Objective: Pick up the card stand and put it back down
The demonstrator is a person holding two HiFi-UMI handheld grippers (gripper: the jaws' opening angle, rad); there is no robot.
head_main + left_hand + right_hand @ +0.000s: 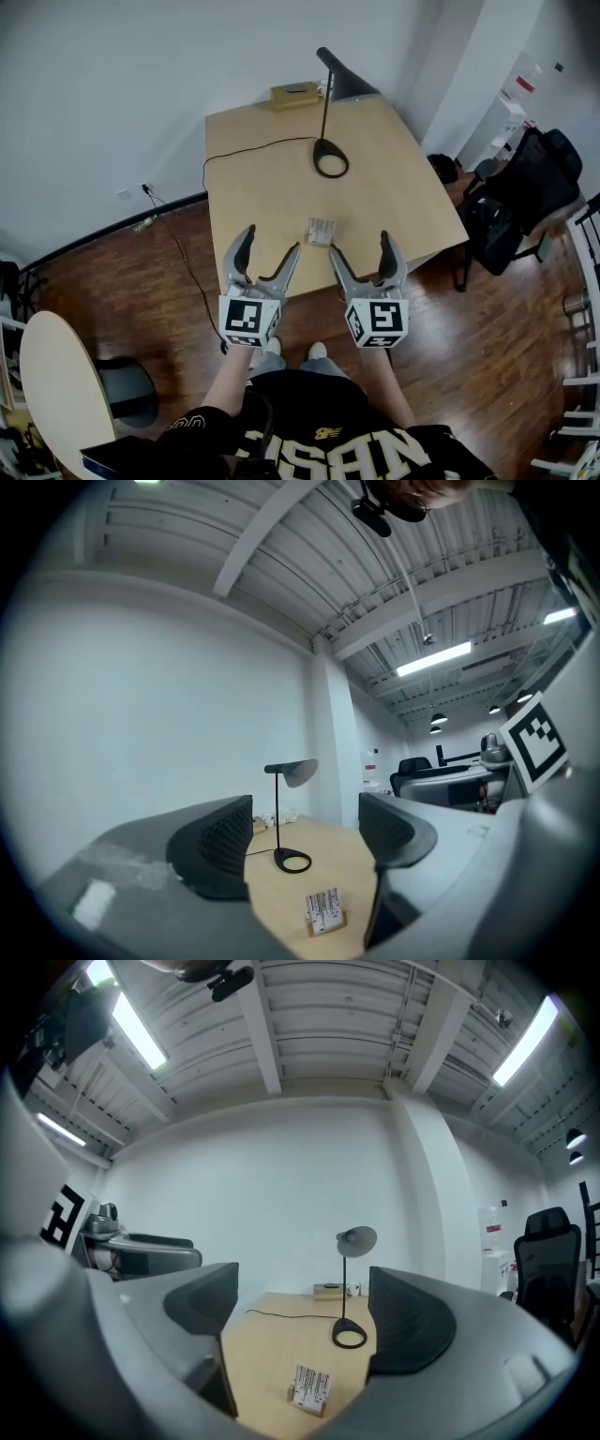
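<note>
I had not started the real work at this moment. The card stand stood on the wooden table, close to the near edge, with its cards upright in the little wooden base. Nothing of mine touched it.

My left gripper hung over the near edge of the table, just to the left of the stand. My right gripper hung to the right of it at about the same level. In the head view the stand sat in the gap between the two, a little ahead of their tips.

Both pairs of jaws stood wide apart and empty. In the left gripper view the stand showed low between the dark fingers, well short of them, and the right gripper view showed the same. Each gripper pointed level across the table top.

Further back, the black desk lamp stood near the middle of the table, its cable trailing off the left side. It was well apart from the stand, so I judged it no obstacle.

By my reckoning every step was left: bring one gripper to the stand, close on it, lift it, and set it back on the table.
</note>
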